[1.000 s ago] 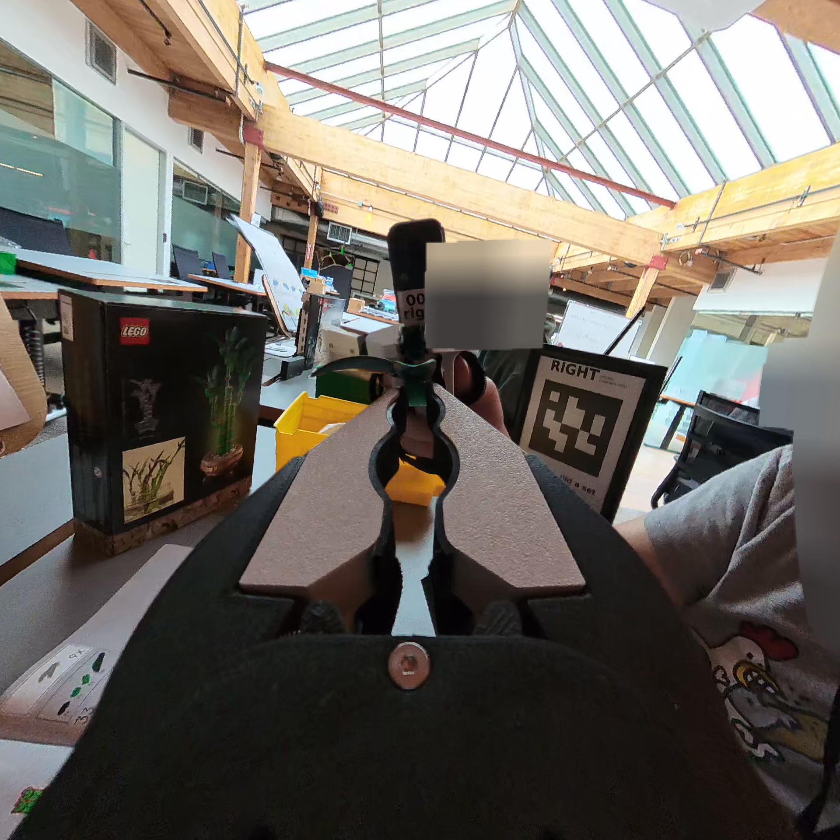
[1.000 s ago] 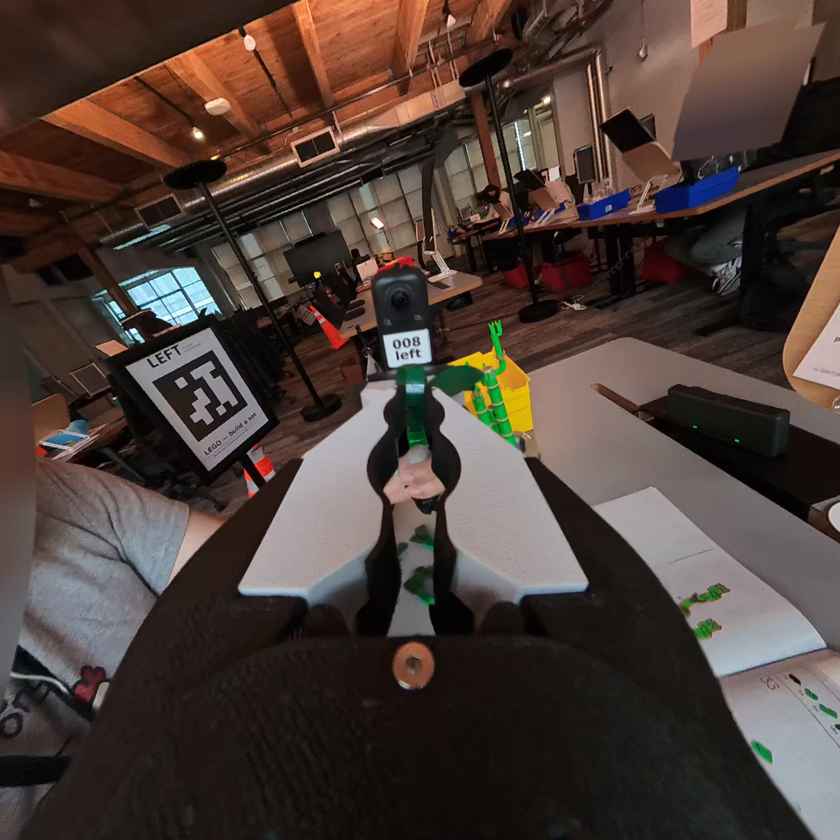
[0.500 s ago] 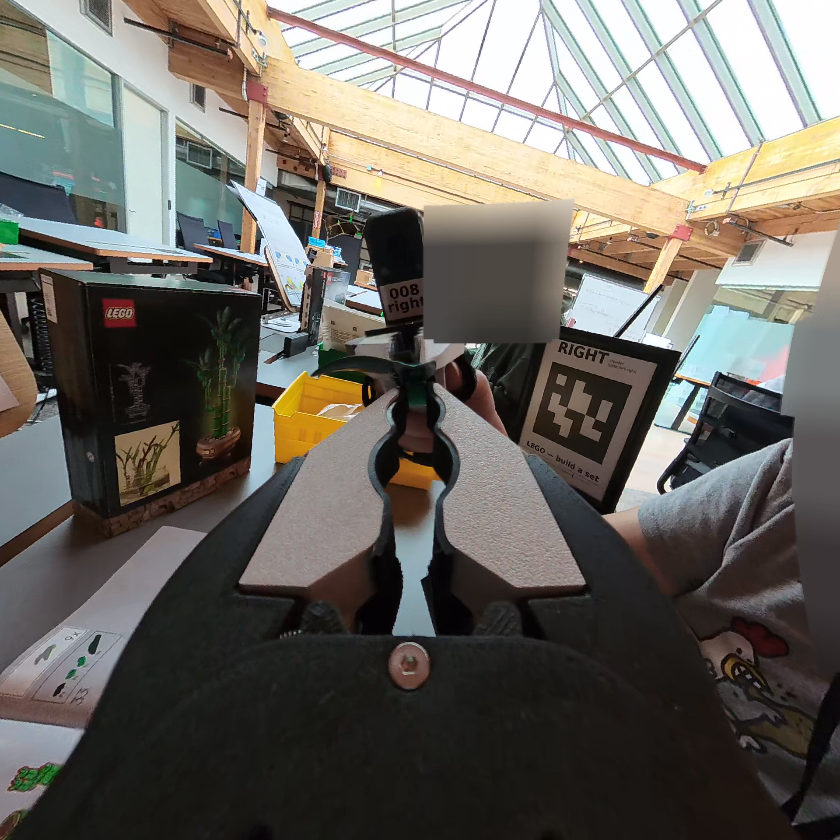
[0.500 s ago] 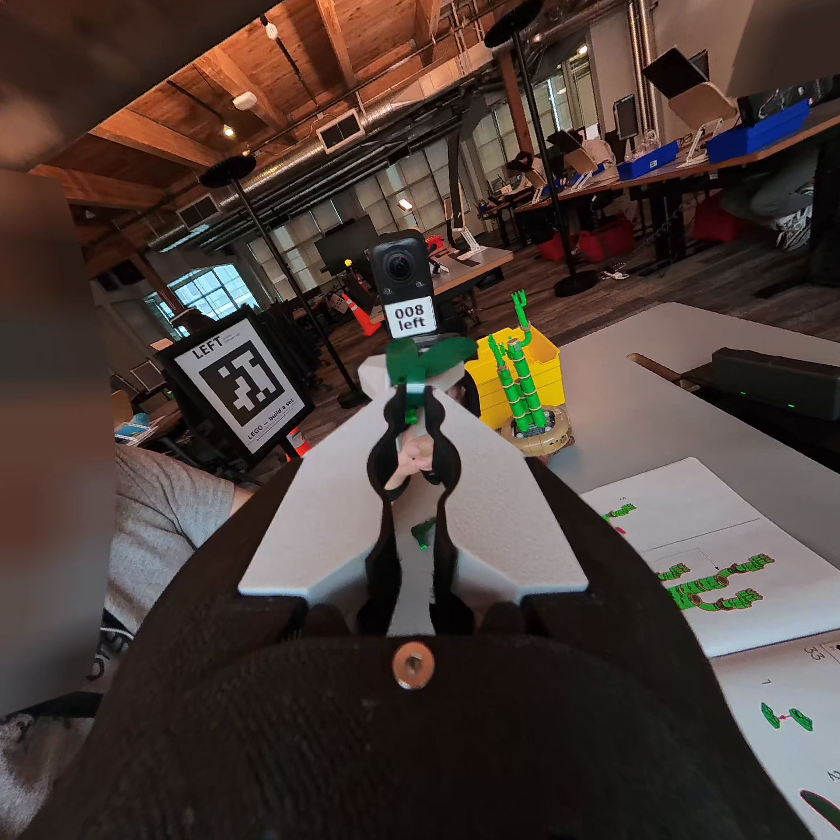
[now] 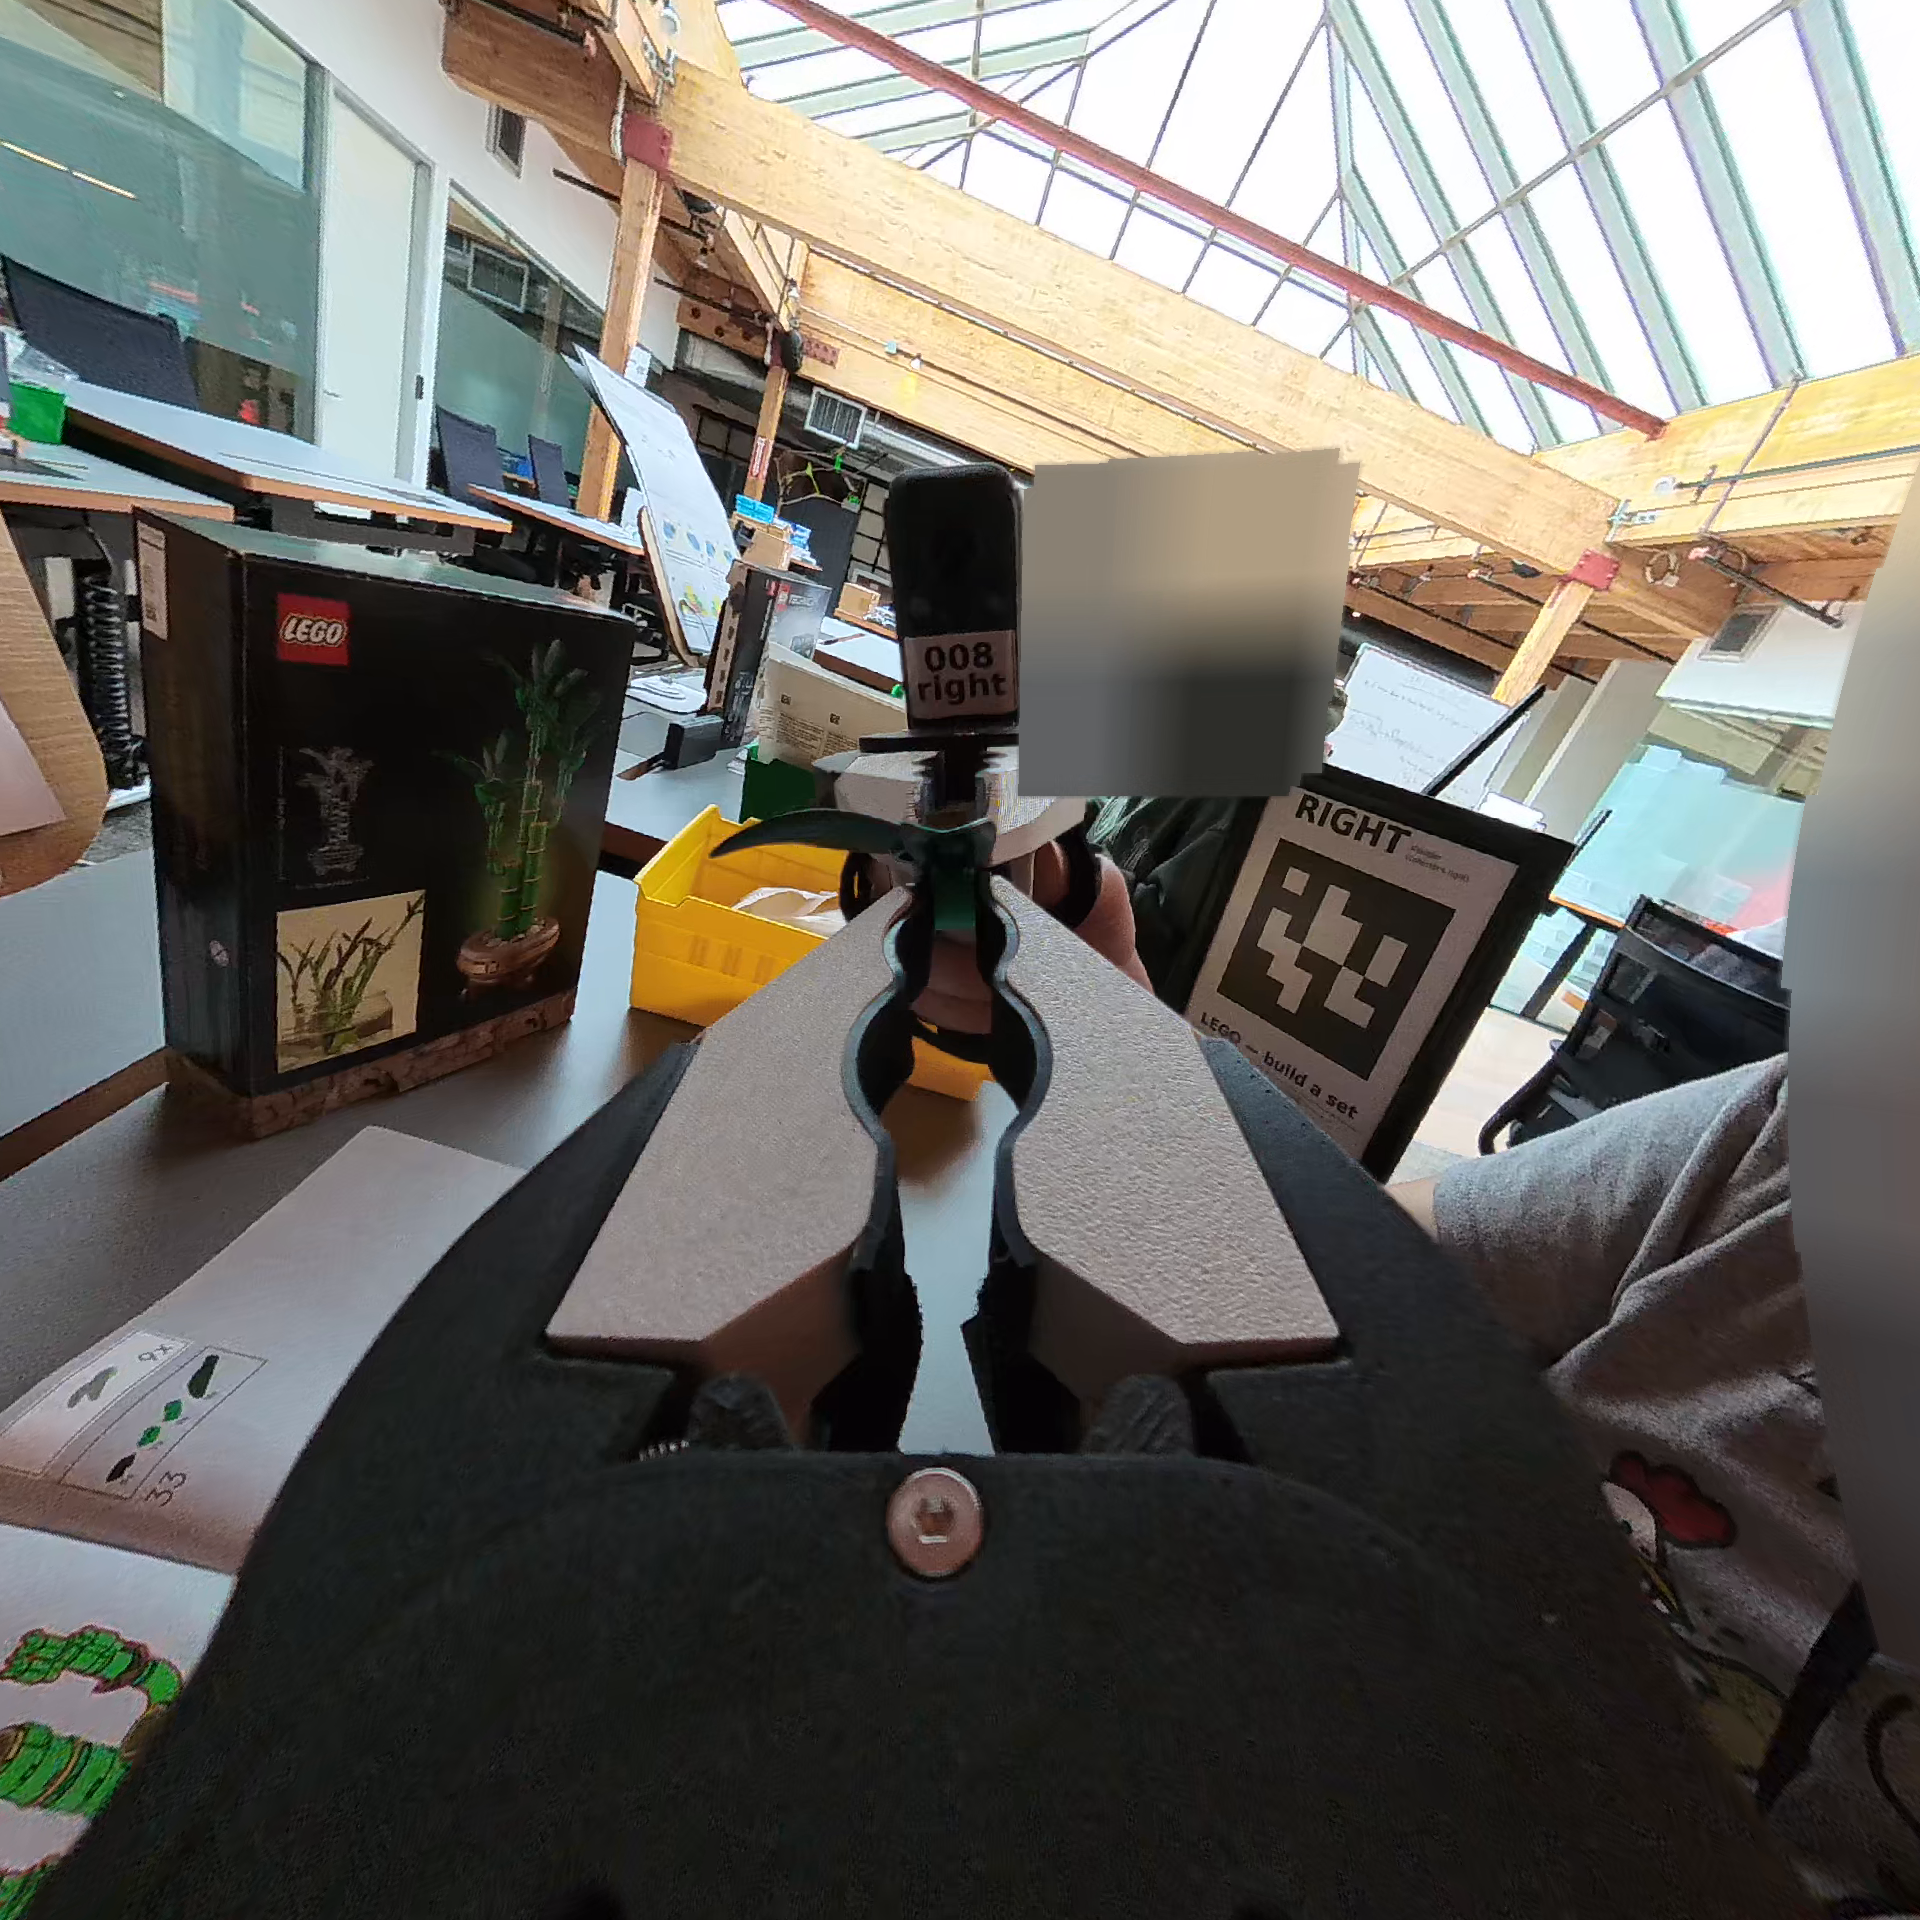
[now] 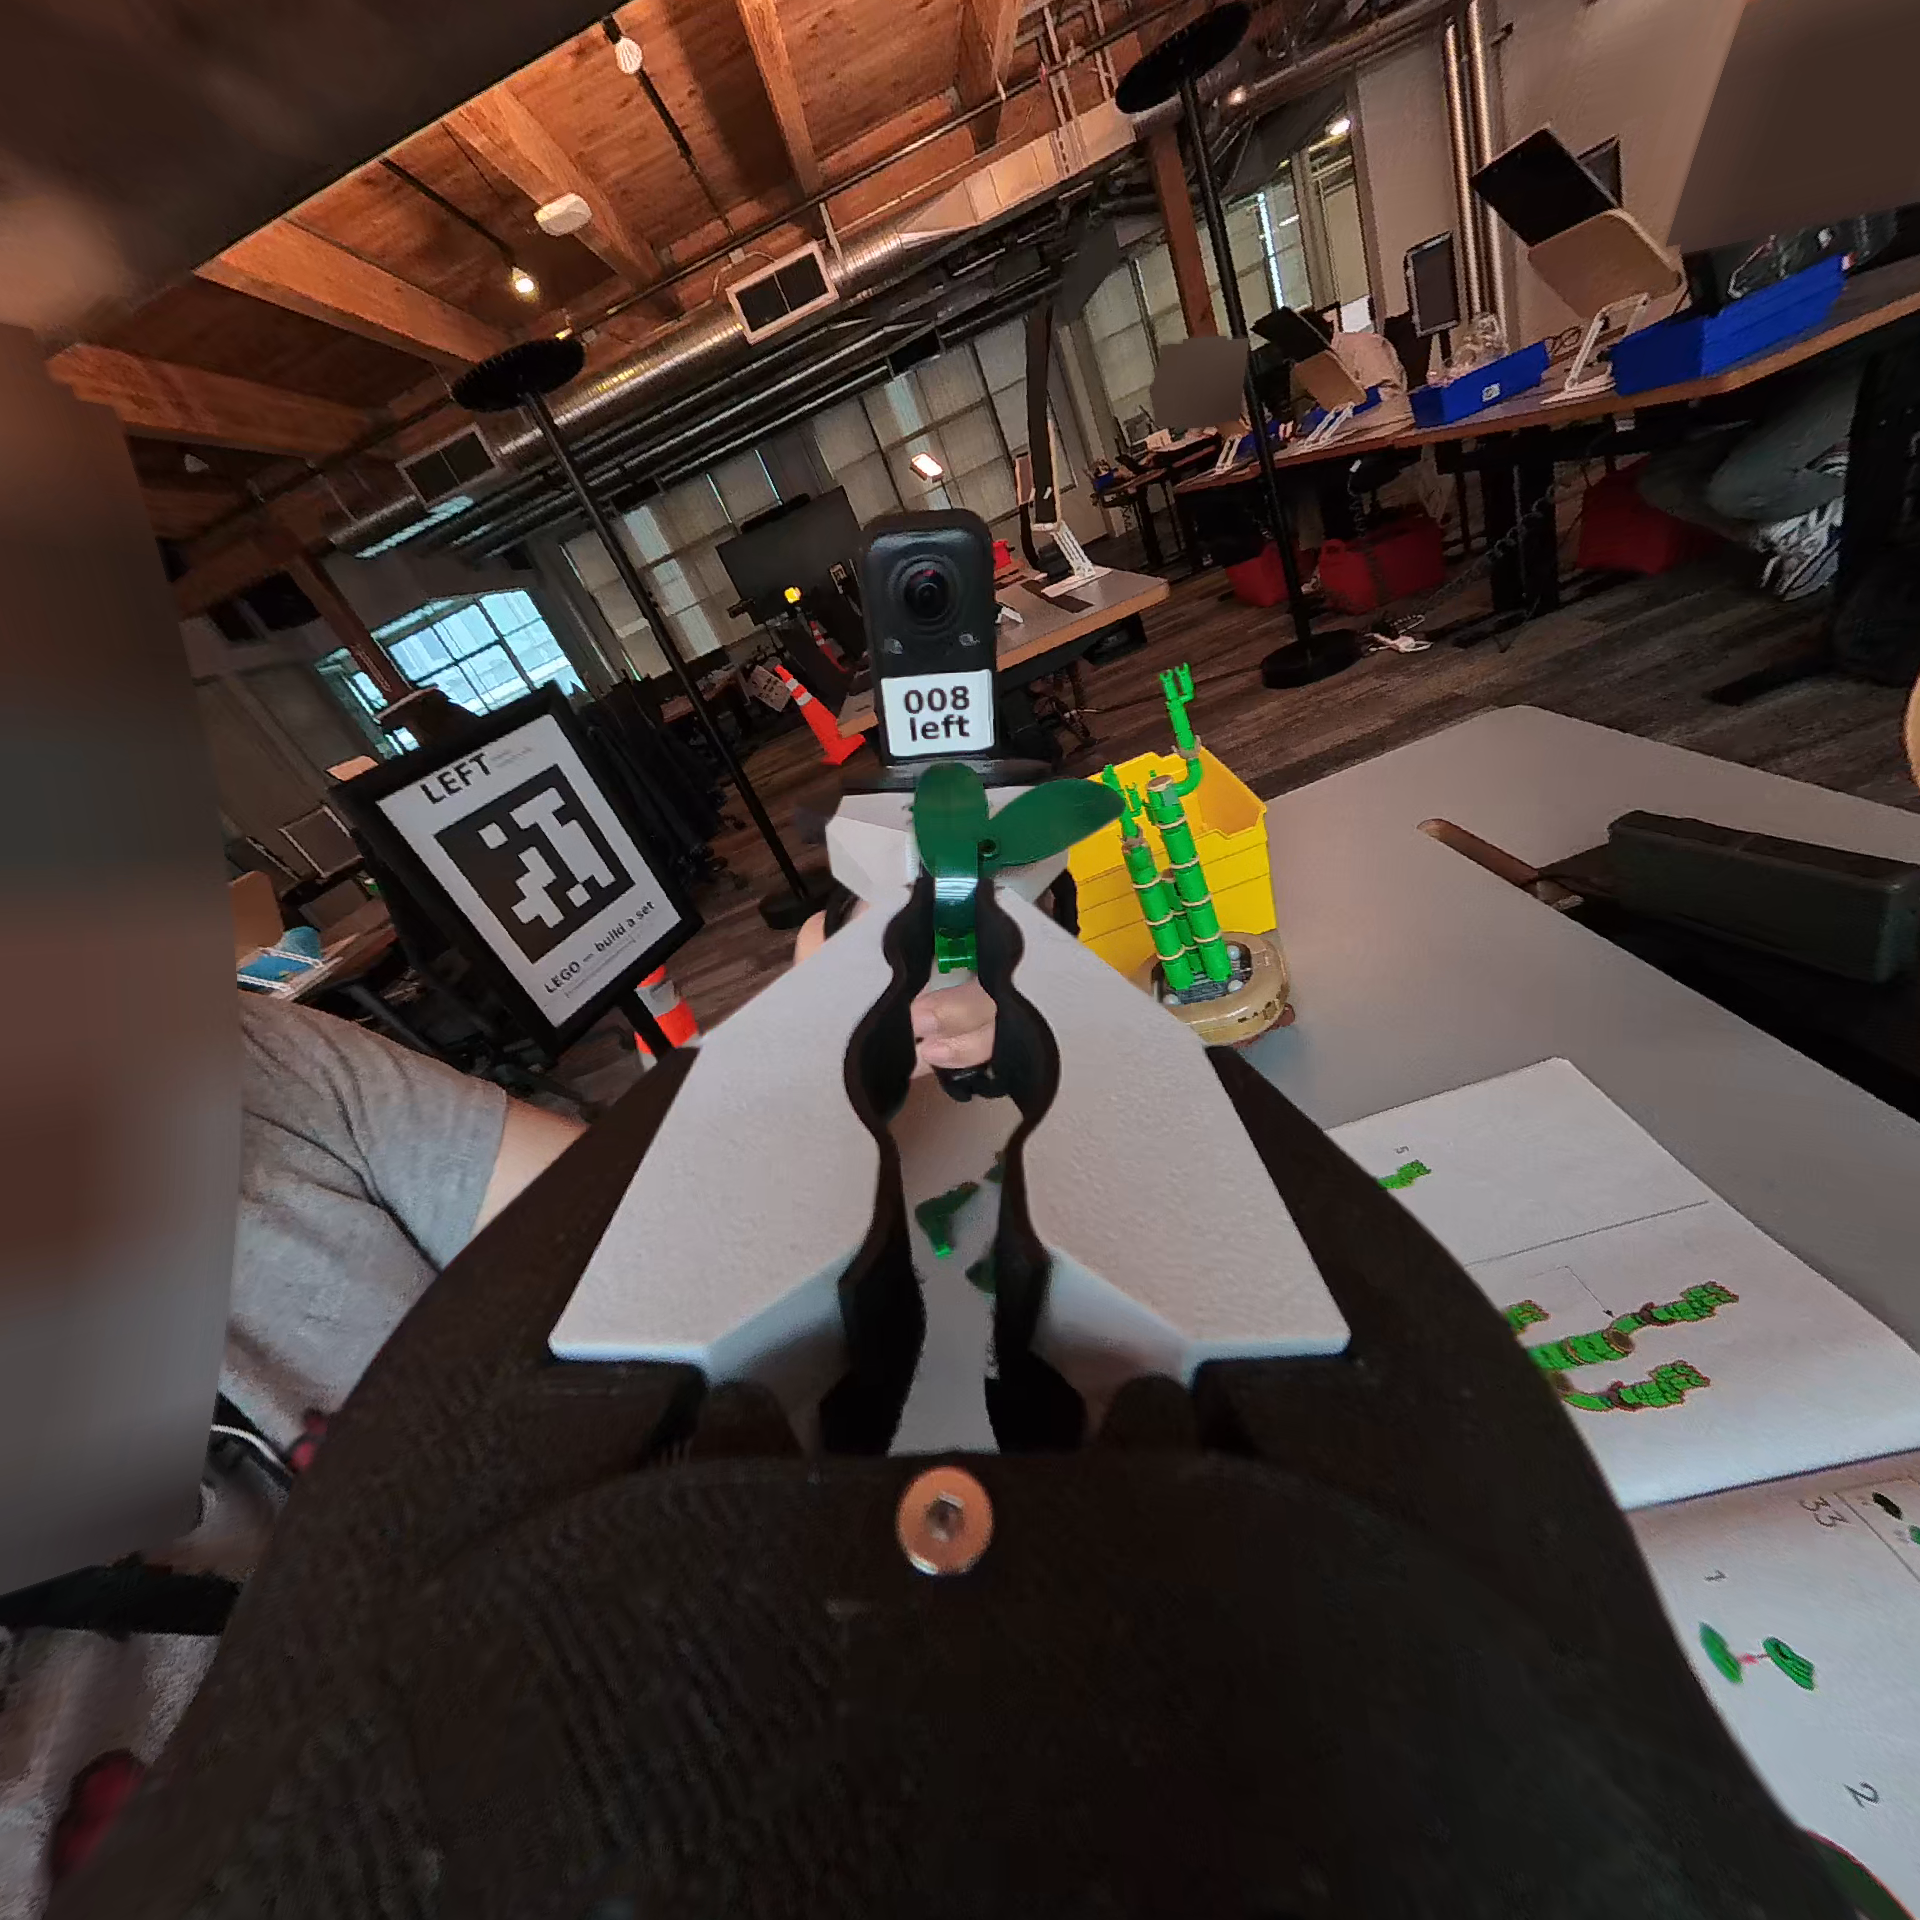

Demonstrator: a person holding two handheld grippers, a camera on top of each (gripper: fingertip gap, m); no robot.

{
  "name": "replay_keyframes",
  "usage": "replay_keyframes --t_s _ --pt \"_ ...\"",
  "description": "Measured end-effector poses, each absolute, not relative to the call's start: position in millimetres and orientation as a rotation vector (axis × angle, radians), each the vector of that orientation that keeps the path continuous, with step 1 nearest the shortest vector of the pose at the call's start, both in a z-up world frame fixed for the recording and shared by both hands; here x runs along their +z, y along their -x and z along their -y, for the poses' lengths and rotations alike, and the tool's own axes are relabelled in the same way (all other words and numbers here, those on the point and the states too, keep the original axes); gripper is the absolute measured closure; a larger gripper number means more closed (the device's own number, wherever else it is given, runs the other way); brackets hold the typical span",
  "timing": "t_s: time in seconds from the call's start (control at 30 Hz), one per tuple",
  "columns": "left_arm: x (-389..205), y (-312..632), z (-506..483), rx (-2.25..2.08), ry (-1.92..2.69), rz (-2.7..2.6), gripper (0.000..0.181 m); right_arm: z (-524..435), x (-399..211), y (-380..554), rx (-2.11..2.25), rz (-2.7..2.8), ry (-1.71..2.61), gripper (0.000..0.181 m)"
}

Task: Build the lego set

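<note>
My left gripper (image 5: pixel 951 899) and right gripper (image 6: pixel 951 930) meet tip to tip in the air above the table. Both are shut on one small green leaf piece (image 6: pixel 997 821), whose two dark leaves fan out above the tips. In the left wrist view the leaf piece (image 5: pixel 821 831) shows one curved leaf pointing left. The part-built bamboo model (image 6: pixel 1174 894) stands upright on its round tan base (image 6: pixel 1226 997), right of the grippers. Loose green pieces (image 6: pixel 945 1216) lie on the table below my right gripper.
The open instruction booklet (image 6: pixel 1558 1247) lies at the right and also shows in the left wrist view (image 5: pixel 208 1351). The set's box (image 5: pixel 384 810), a yellow bin (image 5: pixel 717 935) and a marker sign (image 5: pixel 1340 956) stand around. A black device (image 6: pixel 1756 894) lies far right. Left and right tips are no more than a few centimetres apart.
Both grippers stayed tip to tip on the leaf piece and tilted down a little, so more table shows. The second leaf has come into view above the right gripper's tips.
</note>
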State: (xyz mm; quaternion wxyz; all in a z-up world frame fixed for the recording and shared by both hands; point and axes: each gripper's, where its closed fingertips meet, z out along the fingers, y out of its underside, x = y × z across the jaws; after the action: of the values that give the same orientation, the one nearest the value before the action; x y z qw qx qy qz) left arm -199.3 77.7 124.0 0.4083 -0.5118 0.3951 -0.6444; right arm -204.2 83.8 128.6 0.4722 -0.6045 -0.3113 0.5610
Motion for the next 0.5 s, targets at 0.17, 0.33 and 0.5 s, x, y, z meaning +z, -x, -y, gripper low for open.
replay_keyframes --t_s 0.17,0.33,0.5 --pt "125.3 198.2 -73.2 -1.648 1.305 -0.999 0.176 -78.4 129.4 203.3 1.336 0.801 1.461 0.175" --pt "126.1 198.6 -72.7 -1.586 1.312 -1.009 0.176 -77.0 129.6 204.0 1.290 0.809 1.452 0.175" --pt "126.9 200.9 -72.3 -1.559 1.319 -1.017 0.176 -76.1 129.8 206.5 1.289 0.813 1.443 0.175"
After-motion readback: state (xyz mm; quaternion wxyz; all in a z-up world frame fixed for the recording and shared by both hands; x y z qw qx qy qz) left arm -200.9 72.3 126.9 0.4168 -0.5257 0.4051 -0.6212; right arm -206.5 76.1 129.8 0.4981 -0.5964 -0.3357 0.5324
